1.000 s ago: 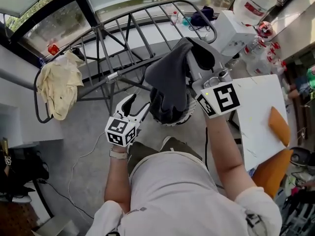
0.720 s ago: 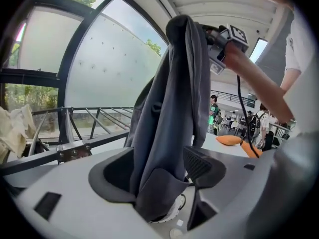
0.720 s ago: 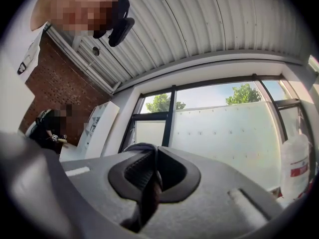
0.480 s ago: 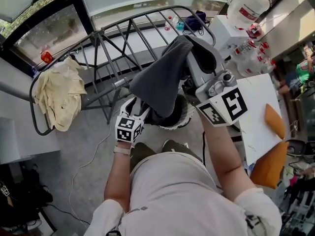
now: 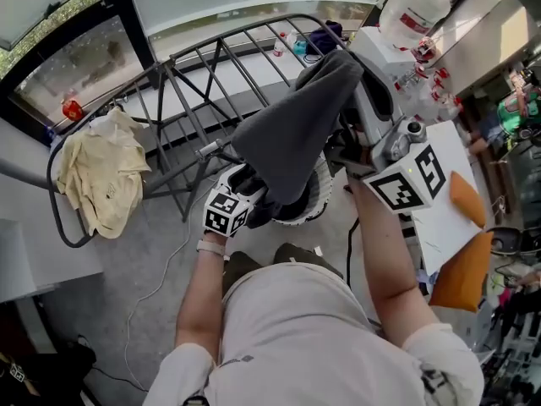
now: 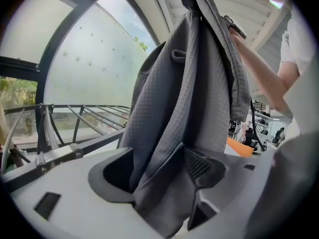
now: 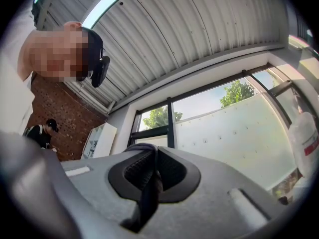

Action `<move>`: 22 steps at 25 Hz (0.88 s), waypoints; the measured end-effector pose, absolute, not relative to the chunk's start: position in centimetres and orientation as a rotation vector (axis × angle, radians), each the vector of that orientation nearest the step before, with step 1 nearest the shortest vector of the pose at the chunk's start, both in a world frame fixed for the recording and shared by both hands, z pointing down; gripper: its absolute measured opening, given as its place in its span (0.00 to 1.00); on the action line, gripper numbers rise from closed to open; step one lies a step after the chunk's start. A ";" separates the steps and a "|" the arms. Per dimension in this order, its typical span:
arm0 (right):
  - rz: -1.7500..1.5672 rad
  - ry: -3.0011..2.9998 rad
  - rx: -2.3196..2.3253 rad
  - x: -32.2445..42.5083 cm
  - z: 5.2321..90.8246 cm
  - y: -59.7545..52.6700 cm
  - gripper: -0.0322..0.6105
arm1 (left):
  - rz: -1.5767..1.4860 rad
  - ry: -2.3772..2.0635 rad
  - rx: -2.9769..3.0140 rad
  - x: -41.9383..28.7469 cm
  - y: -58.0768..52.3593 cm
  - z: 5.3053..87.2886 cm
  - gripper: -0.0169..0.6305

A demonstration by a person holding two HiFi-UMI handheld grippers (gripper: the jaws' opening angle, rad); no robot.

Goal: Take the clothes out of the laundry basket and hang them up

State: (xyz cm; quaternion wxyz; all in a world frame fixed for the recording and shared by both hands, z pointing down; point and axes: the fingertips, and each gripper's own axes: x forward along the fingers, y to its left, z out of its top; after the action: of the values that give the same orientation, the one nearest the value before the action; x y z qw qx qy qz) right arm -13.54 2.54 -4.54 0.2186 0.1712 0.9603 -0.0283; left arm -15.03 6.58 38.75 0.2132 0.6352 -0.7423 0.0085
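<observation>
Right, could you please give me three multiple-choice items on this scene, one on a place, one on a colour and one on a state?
1. In the head view, the cream cloth hangs on which part of the rack?
A. left end
B. middle
C. right end

2. What colour is the lifted garment?
A. red
B. grey
C. blue

3. How is the right gripper?
A. open, empty
B. open round the garment
C. shut on the garment

Answers:
1 A: it drapes over the rack's curved left end.
2 B: it shows plain grey in the head view and the left gripper view.
3 C: its jaws are pinched together with a fold of the fabric between them.
</observation>
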 end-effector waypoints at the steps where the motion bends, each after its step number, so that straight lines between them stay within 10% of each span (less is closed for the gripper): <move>1: -0.102 2.647 0.483 -13.3 -4.8 2.4 0.07 | 0.035 -2.060 1.784 -15.1 6.3 38.6 0.48; 5: -0.172 2.614 0.483 -12.4 -5.4 0.9 0.07 | 0.057 -2.079 1.820 -15.5 5.3 38.2 0.08; 22: 0.045 2.828 0.201 -10.2 1.5 -7.6 0.07 | 0.067 -2.534 1.289 -24.0 21.3 30.7 0.05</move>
State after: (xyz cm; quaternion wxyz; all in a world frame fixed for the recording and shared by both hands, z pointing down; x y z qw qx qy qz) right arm -10.21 -7.60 1.54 0.1526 0.0702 0.9857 0.0157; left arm -24.02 21.30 30.73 0.1482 0.4483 -0.8812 0.0232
